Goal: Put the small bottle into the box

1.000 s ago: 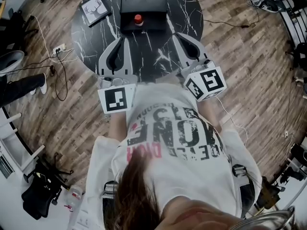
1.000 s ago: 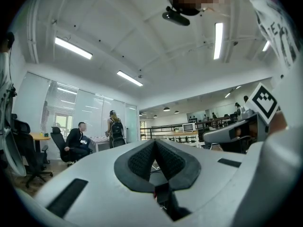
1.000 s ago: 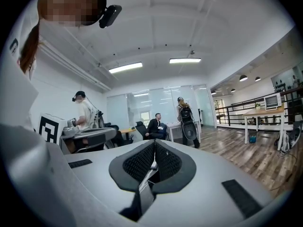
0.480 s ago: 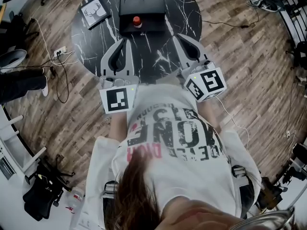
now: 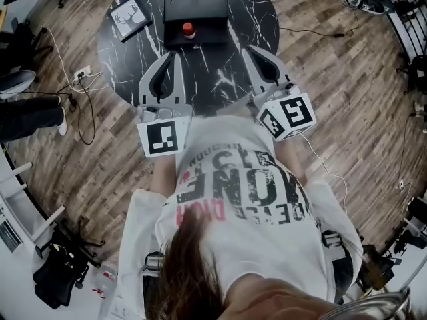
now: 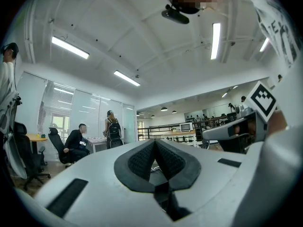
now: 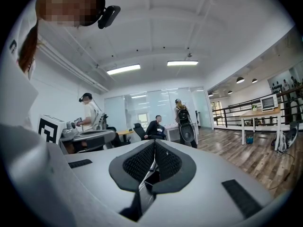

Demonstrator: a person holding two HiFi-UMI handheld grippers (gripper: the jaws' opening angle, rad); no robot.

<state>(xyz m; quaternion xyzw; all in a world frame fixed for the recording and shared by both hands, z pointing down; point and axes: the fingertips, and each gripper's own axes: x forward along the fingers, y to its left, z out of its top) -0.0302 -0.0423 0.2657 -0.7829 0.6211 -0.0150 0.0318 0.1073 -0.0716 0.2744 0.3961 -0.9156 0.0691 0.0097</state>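
A small bottle with a red cap (image 5: 189,29) stands upright at the near part of a black box (image 5: 197,1) that has two round hollows; I cannot tell whether it is inside it. Both are at the far side of a round black marble table (image 5: 220,72). My left gripper (image 5: 171,56) and right gripper (image 5: 247,51) hover over the table's near half, pointing toward the box and well short of it. Their jaws are shut with nothing between them. In the left gripper view (image 6: 155,144) and the right gripper view (image 7: 154,145) the pads meet; bottle and box are hidden there.
A framed deer picture (image 5: 129,17) lies on the table's far left. Cables and a power strip (image 5: 81,69) trail on the wooden floor at the left. A bystander's legs (image 5: 30,115) reach in from the left edge. People sit and stand in the office beyond.
Both grippers, the bottle and the box keep their places. Only the bystander's leg at the left edge has shifted a little.
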